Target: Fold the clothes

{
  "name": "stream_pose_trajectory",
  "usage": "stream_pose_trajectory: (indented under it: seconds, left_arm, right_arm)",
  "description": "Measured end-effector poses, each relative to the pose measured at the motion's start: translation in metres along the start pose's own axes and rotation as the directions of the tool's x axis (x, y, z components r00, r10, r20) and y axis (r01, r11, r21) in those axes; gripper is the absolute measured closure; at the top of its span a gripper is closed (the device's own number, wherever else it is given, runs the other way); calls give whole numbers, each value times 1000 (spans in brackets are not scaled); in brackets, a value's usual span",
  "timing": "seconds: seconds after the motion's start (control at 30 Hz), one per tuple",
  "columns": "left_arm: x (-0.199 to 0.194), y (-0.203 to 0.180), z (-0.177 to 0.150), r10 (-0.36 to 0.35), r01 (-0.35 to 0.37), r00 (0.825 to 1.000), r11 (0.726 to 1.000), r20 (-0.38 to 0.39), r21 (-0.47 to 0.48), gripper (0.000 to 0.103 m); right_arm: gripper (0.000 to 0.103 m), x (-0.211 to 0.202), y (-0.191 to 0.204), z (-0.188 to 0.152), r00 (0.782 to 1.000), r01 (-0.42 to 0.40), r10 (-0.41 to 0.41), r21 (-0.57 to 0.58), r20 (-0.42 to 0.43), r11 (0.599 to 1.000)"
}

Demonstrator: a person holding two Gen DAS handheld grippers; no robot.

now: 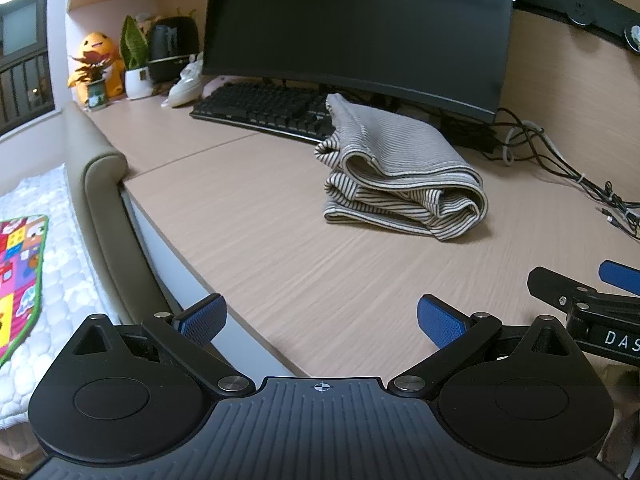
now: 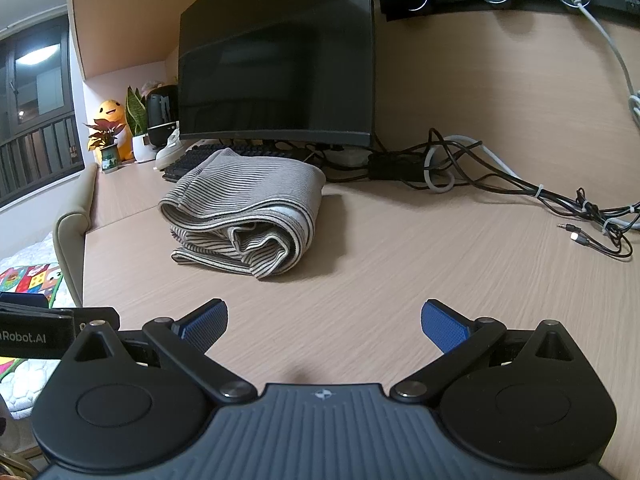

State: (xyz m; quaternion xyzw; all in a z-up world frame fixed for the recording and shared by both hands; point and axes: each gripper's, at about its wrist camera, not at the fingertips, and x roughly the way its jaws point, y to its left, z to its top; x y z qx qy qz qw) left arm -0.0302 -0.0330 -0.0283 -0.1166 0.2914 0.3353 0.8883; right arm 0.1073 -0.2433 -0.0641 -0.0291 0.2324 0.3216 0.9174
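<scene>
Striped garment (image 2: 244,216) folded, "Robot.AI" on left gripper (image 2: 36,336)

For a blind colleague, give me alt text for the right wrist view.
A folded striped garment lies on a wooden desk, ahead of the open, empty right gripper. Behind it stand a dark monitor and tangled cables.

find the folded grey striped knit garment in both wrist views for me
Left wrist: folded grey striped knit garment lies right of centre on the wooden desk, before the black monitor.
Right wrist: it lies left of centre.
Shared landmark: the yellow plush toy at far left.
</scene>
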Motion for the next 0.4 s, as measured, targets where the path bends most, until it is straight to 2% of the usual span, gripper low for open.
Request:
stream_pose_trajectory:
  seconds: [0.4]
  left_arm:
    - [13,7,21,9,-10,1000,999,23,37,0]
  right_arm:
    - [0,5,7,11,999,-26,24,-26,-49,999]
